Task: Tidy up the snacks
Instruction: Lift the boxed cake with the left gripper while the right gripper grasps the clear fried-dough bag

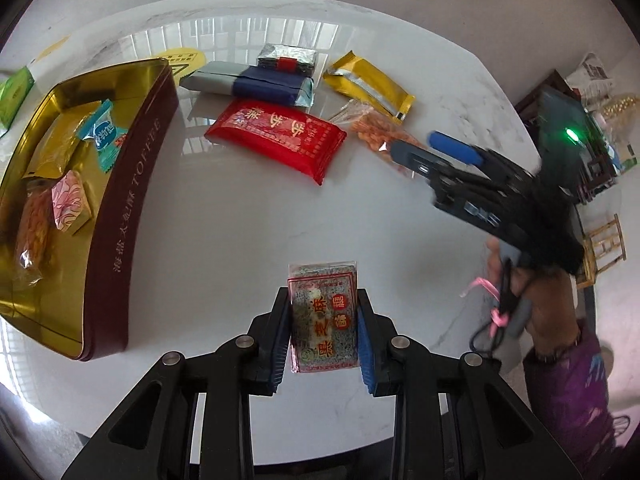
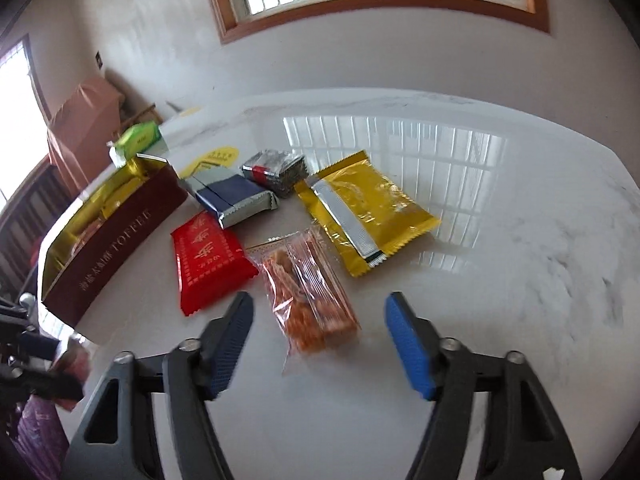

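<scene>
The right gripper (image 1: 434, 148) is motion-blurred in the left wrist view, its far finger half lost. A green box (image 1: 14, 92) is cut by the left edge there. Inside the toffee tin (image 2: 116, 240), the near wall hides most contents in the right wrist view. The orange snack pack (image 2: 312, 300) smears at its near end; its print is unreadable.

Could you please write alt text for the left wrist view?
The left claw grips a small clear-wrapped sesame cake above a white marble table. To the left is an open gold-lined toffee tin holding a few sweets; loose snack packets lie beyond, including a red packet, and the right claw reaches in from the right.
</scene>
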The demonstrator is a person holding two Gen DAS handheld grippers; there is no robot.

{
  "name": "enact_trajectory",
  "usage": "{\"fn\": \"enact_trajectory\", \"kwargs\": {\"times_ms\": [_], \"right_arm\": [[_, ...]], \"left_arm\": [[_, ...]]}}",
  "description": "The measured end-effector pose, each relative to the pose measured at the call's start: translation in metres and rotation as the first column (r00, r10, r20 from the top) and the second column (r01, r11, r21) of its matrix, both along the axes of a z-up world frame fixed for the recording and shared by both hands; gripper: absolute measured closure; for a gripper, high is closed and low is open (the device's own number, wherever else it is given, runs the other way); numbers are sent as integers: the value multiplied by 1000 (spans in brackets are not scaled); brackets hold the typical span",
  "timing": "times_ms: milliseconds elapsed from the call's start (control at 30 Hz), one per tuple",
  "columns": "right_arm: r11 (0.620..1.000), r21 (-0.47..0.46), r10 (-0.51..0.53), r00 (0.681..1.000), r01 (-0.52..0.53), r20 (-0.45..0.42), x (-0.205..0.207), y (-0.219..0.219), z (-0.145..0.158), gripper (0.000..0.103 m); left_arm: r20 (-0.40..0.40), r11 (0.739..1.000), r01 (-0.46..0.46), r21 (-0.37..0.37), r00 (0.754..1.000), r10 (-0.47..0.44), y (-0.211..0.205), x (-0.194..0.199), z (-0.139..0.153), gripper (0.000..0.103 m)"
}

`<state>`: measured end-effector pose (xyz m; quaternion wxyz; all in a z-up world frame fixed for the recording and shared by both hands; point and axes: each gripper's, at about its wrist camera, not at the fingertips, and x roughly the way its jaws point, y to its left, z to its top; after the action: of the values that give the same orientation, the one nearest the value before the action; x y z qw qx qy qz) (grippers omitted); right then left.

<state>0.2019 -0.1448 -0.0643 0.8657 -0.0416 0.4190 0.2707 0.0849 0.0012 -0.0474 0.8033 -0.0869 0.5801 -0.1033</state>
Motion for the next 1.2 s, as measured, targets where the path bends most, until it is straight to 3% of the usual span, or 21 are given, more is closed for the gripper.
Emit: {"fn": "enact_trajectory", "kwargs": {"times_ms": [167, 400, 900, 933, 1000, 1133, 1200], "right_arm": [[999, -39, 14, 1000, -14, -11, 7, 12, -2, 50], [999, -11, 35, 999, -35, -6, -2, 18, 1, 50], [982, -125, 138, 990, -142, -39, 29, 51, -3, 46], [981, -129, 138, 990, -143, -40, 31, 53, -2, 46], [980, -143, 139, 990, -142, -32, 29, 54, -2, 68], [982, -155, 105, 995, -104, -1, 10, 40, -2, 68], [990, -133, 38, 999, -35, 20, -5, 16, 0, 68]], "left_arm": [[-3, 1000, 14, -7, 1000, -14, -4, -1, -1, 72], [-16, 1000, 27, -9, 1000, -27, -11, 0, -9, 72], [-27, 1000, 23, -13, 999, -23, -11, 1, -11, 72], [-29, 1000, 22, -15, 999, -23, -11, 1, -11, 72], [-32, 1000, 21, -18, 999, -22, -11, 1, -12, 72], [-26, 1000, 23, -11, 999, -23, -11, 1, -10, 72], [-21, 1000, 19, -14, 1000, -19, -9, 1, -10, 72]]}}
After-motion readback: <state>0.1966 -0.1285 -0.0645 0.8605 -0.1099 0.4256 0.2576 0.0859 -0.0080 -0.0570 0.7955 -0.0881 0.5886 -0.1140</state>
